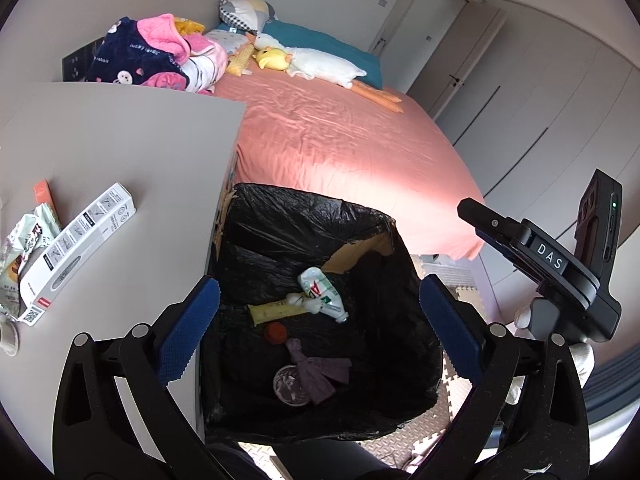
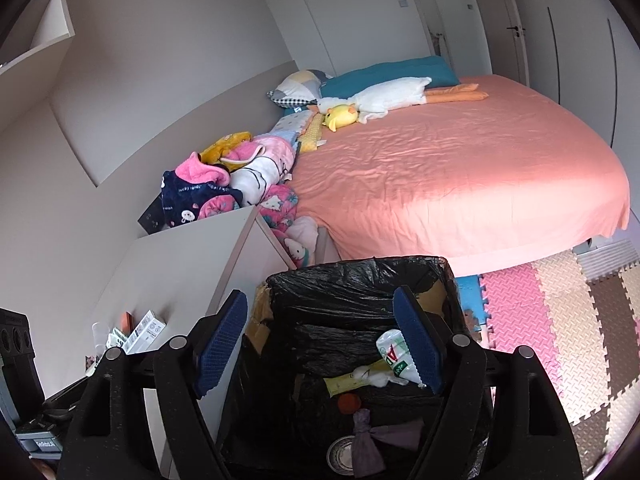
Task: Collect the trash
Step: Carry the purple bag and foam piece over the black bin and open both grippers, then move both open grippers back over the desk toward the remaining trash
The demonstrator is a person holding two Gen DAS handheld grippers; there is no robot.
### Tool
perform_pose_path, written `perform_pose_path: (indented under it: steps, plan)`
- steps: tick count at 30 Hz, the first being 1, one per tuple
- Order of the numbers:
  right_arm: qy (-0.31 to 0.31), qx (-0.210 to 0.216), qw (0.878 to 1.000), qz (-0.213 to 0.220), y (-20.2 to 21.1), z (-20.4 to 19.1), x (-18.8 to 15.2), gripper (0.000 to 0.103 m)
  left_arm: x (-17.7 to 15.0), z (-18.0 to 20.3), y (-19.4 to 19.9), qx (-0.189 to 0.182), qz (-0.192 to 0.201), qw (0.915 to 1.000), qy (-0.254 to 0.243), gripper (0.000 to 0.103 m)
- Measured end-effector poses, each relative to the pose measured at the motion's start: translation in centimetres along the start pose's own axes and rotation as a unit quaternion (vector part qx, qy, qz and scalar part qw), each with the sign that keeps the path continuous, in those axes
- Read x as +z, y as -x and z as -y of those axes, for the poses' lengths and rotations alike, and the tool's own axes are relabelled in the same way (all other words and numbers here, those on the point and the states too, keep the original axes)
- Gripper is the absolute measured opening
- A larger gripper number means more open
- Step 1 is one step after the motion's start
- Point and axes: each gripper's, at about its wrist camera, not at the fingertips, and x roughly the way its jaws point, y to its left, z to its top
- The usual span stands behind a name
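Note:
A cardboard trash bin lined with a black bag (image 1: pixel 280 220) stands beside a white nightstand (image 1: pixel 120 140). In it lie a small white bottle (image 1: pixel 320 290), a yellow wrapper (image 1: pixel 276 312), a red cap (image 1: pixel 275 332), a purple cloth (image 1: pixel 316 372) and a round cup (image 1: pixel 289 386). My left gripper (image 1: pixel 318 332) is open and empty above the bin. My right gripper (image 2: pixel 320 344) is open and empty over the same bin (image 2: pixel 352 276); its body shows in the left wrist view (image 1: pixel 560 264). On the nightstand lie a white carton (image 1: pixel 80 248) and a crumpled snack wrapper (image 1: pixel 24 256).
A bed with a pink sheet (image 2: pixel 460 168) lies behind the bin, with plush toys (image 2: pixel 384 100) and bundled blankets (image 2: pixel 240 184). Foam floor mats (image 2: pixel 560 320) lie to the right. An orange card (image 1: pixel 42 192) lies on the nightstand. Wardrobe doors (image 1: pixel 540 92) line the right wall.

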Motion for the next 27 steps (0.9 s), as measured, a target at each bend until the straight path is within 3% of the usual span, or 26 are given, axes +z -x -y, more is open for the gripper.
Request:
perform_pose_path:
  steps: [27]
  plan:
    - [0.073,0.049,0.995,-0.044,-3.3,-9.0,-2.4,0.076,-0.8,-6.8,4.5,0.083,0.032,0.995,0.045,0.096]
